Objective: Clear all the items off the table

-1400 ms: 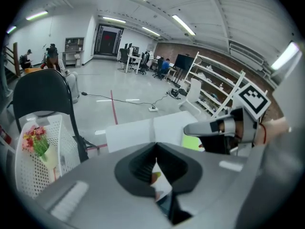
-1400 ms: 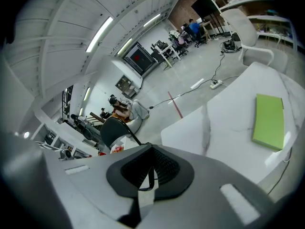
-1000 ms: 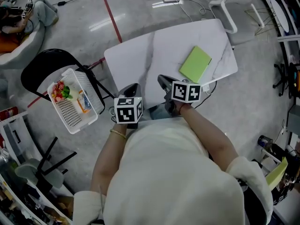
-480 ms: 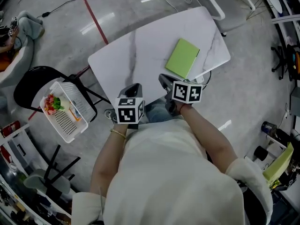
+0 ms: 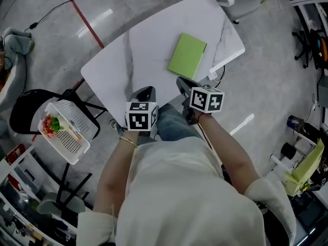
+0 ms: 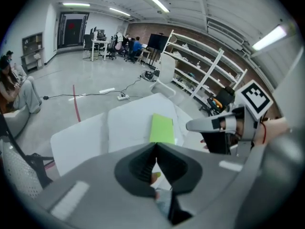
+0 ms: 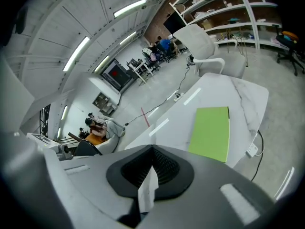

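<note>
Most of the job looks done. The white table (image 5: 148, 40) is bare but for one thing, a flat green book (image 5: 187, 55). It lies just ahead of the right claw (image 5: 183, 83), and ahead and a little to the right of the left claw (image 5: 144, 93). Neither claw touches it. Both claws are closed tight with nothing in them, so I think the book has yet to be picked up. Far off to the left of the left claw, and lower down, a white basket (image 5: 77, 132) sits on a black chair (image 5: 25, 106). It has some red and green things in it, which I guess came off the table. Only the head view shows what is in that basket. The left gripper view shows its own jaws pressed together, with the right claw (image 6: 200, 124) close by on the right and the book (image 6: 162, 128) past the tips. The right gripper view shows the book (image 7: 210, 132) best, flat and near the table's right edge, with a white plug strip (image 7: 251, 149) hanging below that edge.
</note>
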